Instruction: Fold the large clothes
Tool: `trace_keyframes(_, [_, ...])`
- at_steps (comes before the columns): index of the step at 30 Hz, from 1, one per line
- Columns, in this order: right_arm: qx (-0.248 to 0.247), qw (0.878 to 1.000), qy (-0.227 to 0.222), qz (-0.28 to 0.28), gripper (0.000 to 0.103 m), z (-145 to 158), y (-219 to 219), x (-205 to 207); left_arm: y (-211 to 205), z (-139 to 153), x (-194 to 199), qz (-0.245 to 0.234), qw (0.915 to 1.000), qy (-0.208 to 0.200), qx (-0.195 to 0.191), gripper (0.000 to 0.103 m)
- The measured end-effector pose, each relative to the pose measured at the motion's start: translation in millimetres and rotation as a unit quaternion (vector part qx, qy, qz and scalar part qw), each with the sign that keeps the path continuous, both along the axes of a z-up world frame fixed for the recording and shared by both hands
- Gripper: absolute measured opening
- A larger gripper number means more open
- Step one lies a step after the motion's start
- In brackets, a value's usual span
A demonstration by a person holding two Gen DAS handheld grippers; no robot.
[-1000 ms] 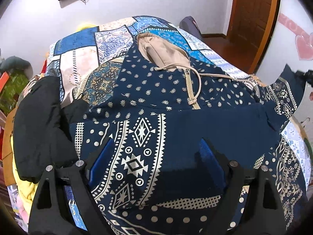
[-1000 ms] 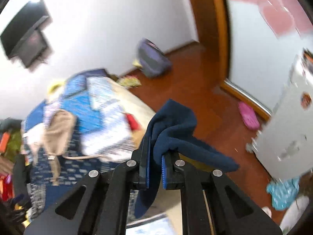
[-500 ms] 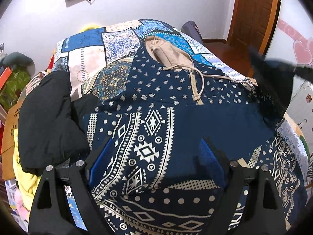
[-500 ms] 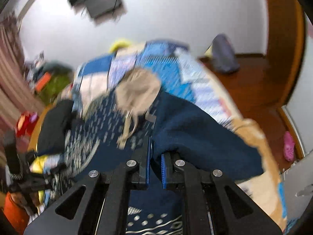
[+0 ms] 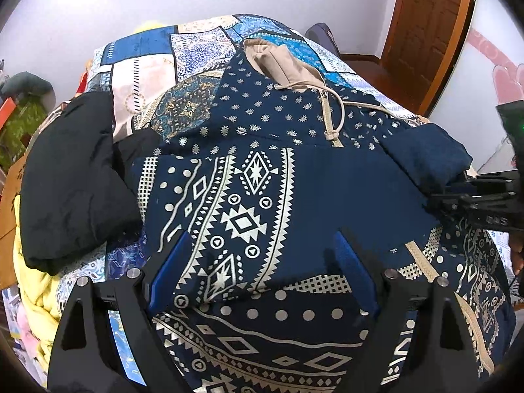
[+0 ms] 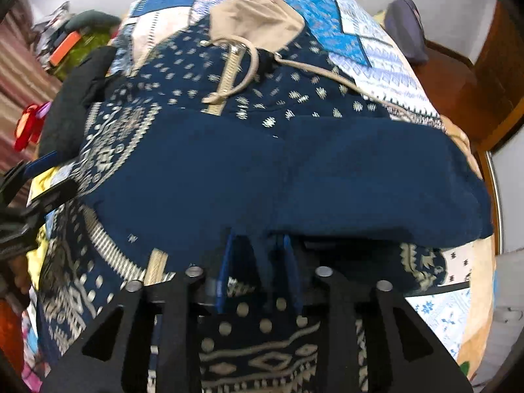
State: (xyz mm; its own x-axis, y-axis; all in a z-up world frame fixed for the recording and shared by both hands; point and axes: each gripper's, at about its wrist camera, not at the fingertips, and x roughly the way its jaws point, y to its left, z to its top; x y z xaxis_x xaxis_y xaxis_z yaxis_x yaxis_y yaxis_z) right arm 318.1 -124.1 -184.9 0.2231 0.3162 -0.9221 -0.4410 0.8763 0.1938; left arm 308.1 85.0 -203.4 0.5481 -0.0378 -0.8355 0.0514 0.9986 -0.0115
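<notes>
A: The right claw [image 6: 258, 271] is opening now. A second ago it was pinched tight on the plain navy sleeve [image 6: 294, 177], carrying it through the air out over the floor; now that sleeve lies flat across the chest of the hoodie [image 5: 249, 196], and a tuck of the cloth is in the gap between the parting pads.

B: So the sleeve fold is laid in?

A: I judge so. The sleeve runs from about 9 to 3 o'clock in the right view, just under the zip and the tan drawstring [image 5: 330, 121]. The tan hood [image 5: 281, 65] sits at 12, near the far end of the bed.

B: And the left claw [image 5: 262, 262]?

A: Wide open, gripping nothing. It hangs over the patterned front at 6 o'clock in its own view, and has barely shifted over the last second.

B: Where does the hoodie lie?

A: Spread front-up on the patchwork bedspread [image 5: 157, 62], filling most of the bed.

B: Any room to work?

A: Tight at 9 o'clock: a black garment [image 5: 72, 177] lies against the hoodie's side, with something yellow [image 5: 32, 294] below it. At 3 o'clock in the right view the bed edge is close, with wooden floor [image 6: 448, 78] beyond it. The far bedspread past the hood is the open ground.
</notes>
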Motion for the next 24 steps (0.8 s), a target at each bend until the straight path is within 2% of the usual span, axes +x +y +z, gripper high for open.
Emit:
trace_keyframes(3, [0.003, 1.000, -0.030, 0.005, 0.037, 17, -10, -10, -4, 0, 2, -0.001, 1.0000, 0.000, -0.002, 0.088])
trace_keyframes(5, [0.011, 0.999, -0.048, -0.011, 0.039, 29, -21, -11, -8, 1, 4, -0.003, 1.0000, -0.002, -0.001, 0.088])
trace_keyframes(8, [0.026, 0.996, -0.062, -0.060, 0.040, 38, -48, -6, -12, 5, 6, -0.005, 1.0000, -0.005, 0.001, 0.088])
trace_keyframes(11, [0.024, 0.987, -0.063, -0.144, 0.044, 39, -86, 5, -17, 7, 8, -0.007, 0.9999, -0.009, 0.001, 0.088])
trace_keyframes(16, [0.051, 0.970, -0.014, -0.238, 0.044, 14, -134, 23, -25, 7, 9, -0.013, 0.9999, -0.009, 0.004, 0.088])
trace_keyframes(20, [0.082, 0.946, 0.032, -0.312, 0.045, -15, -164, 30, -29, 4, 11, -0.015, 0.9999, -0.004, 0.005, 0.088])
trace_keyframes(24, [0.126, 0.930, 0.060, -0.339, 0.044, -34, -173, 37, -28, -1, 15, -0.010, 0.9999, 0.004, 0.003, 0.088])
